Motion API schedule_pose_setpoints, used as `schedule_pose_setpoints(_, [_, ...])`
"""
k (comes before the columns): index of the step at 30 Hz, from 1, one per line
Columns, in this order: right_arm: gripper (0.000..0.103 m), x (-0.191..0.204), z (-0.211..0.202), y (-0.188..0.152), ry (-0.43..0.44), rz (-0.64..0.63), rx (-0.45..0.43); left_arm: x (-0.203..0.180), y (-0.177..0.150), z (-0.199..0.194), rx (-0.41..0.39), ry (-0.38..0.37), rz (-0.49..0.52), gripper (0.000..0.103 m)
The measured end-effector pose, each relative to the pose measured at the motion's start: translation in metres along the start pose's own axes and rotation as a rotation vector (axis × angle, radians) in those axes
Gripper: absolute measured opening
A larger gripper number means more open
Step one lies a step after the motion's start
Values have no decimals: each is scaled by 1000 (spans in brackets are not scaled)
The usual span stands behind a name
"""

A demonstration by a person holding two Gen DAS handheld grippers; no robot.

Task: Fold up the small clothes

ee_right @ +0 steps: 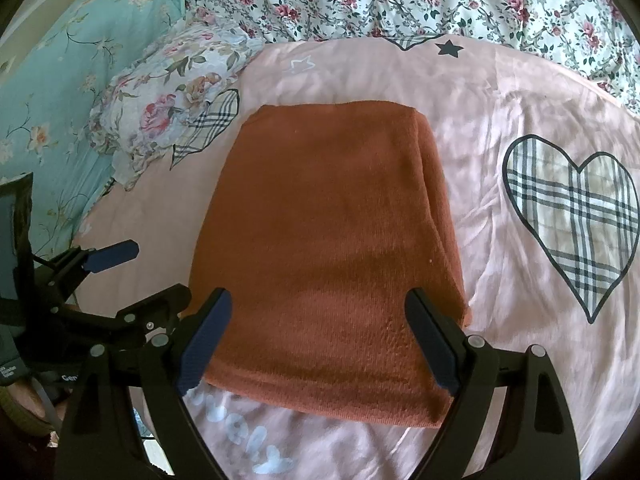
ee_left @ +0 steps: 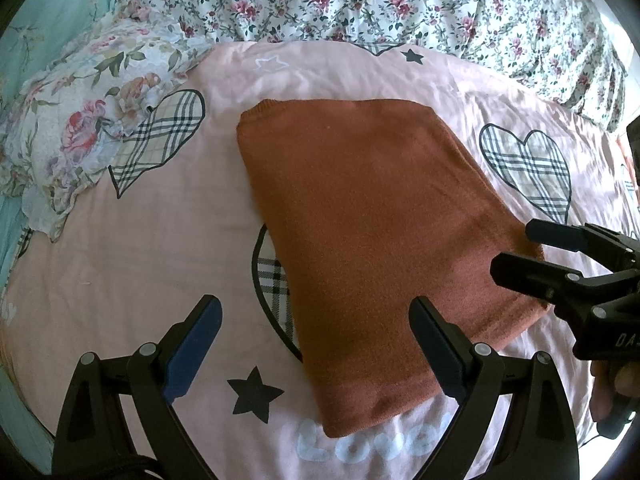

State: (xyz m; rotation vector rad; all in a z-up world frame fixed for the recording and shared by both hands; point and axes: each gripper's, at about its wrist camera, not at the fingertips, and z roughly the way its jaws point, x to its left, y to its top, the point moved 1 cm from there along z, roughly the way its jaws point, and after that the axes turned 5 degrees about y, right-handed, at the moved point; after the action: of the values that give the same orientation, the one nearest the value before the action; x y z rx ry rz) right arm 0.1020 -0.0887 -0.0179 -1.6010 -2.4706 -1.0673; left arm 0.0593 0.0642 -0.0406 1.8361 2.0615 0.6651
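A rust-orange knit garment (ee_left: 360, 216) lies folded into a flat rectangle on the pink bedsheet (ee_left: 132, 240); it also shows in the right wrist view (ee_right: 328, 248). My left gripper (ee_left: 316, 344) is open and empty, hovering over the garment's near left corner. My right gripper (ee_right: 320, 340) is open and empty, straddling the garment's near edge from above. The right gripper also shows in the left wrist view (ee_left: 520, 250) at the garment's right edge. The left gripper also shows in the right wrist view (ee_right: 156, 272) at the left.
The pink sheet carries plaid hearts (ee_right: 576, 220), black stars (ee_left: 254, 394) and white lettering (ee_right: 248, 440). A floral pillow (ee_left: 80, 128) lies at the left. A flowered quilt (ee_left: 400, 0) is bunched along the back, and a teal cover (ee_right: 52, 100) lies far left.
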Motion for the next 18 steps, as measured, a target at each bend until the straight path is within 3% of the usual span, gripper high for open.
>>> schedule_pose_setpoints(18, [88,-6,2,12,3,-4,-7,0,7,4,-2,1,-1,95])
